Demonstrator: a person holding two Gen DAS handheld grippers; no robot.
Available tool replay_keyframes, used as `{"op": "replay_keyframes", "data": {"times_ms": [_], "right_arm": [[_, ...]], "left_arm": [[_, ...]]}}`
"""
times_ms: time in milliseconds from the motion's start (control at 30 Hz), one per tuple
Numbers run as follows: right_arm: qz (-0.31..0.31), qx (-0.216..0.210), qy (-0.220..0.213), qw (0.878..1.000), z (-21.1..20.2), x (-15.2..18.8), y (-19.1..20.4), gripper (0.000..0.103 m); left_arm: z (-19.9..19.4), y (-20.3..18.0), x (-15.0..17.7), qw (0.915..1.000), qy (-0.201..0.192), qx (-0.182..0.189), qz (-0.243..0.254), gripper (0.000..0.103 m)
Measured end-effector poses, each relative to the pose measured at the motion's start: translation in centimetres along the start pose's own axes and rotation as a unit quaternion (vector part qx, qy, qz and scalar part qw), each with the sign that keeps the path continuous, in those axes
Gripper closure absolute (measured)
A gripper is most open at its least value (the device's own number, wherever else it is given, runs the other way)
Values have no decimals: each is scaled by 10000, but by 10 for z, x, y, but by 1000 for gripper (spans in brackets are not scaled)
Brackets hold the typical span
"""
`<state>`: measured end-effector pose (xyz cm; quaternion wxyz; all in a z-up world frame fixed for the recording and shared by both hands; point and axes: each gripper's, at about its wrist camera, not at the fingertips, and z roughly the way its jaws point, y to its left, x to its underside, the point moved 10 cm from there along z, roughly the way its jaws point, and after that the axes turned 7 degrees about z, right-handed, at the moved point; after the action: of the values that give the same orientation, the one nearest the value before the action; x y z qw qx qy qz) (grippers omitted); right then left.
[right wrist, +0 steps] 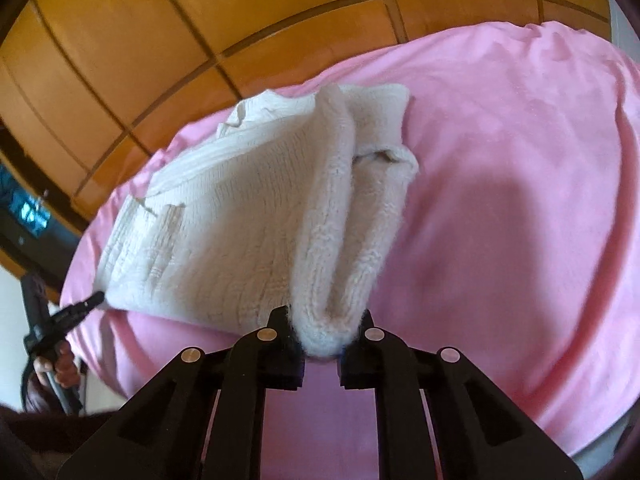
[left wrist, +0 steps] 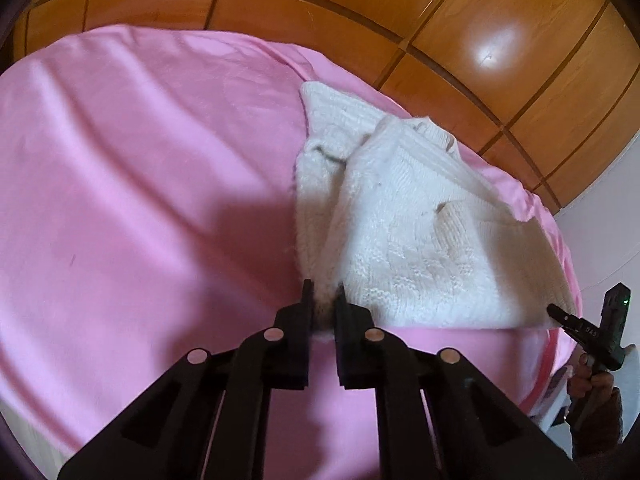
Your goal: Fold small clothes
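Left wrist view: left gripper (left wrist: 324, 300) clamps sweater (left wrist: 412, 240) corner. Right gripper (right wrist: 326, 328) pinches bunched edge. Sweater lies on pink sheet (left wrist: 140, 184), long axis running away from jaws — both ends held, neither hand nearer.
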<state>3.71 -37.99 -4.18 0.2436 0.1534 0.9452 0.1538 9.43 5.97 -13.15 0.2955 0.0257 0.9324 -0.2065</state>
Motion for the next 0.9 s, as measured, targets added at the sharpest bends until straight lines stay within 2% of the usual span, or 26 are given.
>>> {"op": "replay_keyframes", "data": {"times_ms": [167,200,267,300,333,367,400,433,467,567,700,800,867,900], "right_arm": [[-150,57,554,9983,-28,58,-17,93],[-137,67,663,9977,-30,68,-22,93],[-158,-5,801,9967,-31,77,-24,92],[-179,4,788,9967,-31,76,-22,91],[-220,29,756,9969,-32,73,-22,86],[-245,-43,686,9973,-35,65,-20,73],[-236,-40,598,9979,-36,57,-21,61],[-235,10,503,9985,-37,50,-21,43],[-282,87,341,9990,-37,38,-19,41],[-494,309,17,9983,-28,7,-15,41],[-671,678,-184,9953,0,-23,-15,44],[-654,733,-182,9950,22,-37,-11,60],[-689,756,-110,9947,32,-39,-7,80],[-714,750,-99,9946,34,-39,-4,83]], "left_arm": [[-28,8,61,9992,361,15,-153,96],[-32,9,74,9988,483,-85,-45,97],[-38,14,81,9983,512,-254,-72,95],[-43,15,78,9989,427,-108,-172,91],[-48,17,72,9992,314,-95,-219,75],[-51,19,66,9992,282,-145,-239,68],[-54,22,52,9995,126,-183,-223,68],[-52,22,46,9996,69,-190,-187,68],[-50,22,36,9996,13,-252,-104,67],[-33,16,13,9992,-23,-319,220,63],[-8,-2,-10,9974,3,-356,628,56],[10,-16,-18,9963,62,-253,816,56],[20,-22,-20,9958,141,-220,874,57],[25,-26,-20,9954,173,-176,920,58]]}}
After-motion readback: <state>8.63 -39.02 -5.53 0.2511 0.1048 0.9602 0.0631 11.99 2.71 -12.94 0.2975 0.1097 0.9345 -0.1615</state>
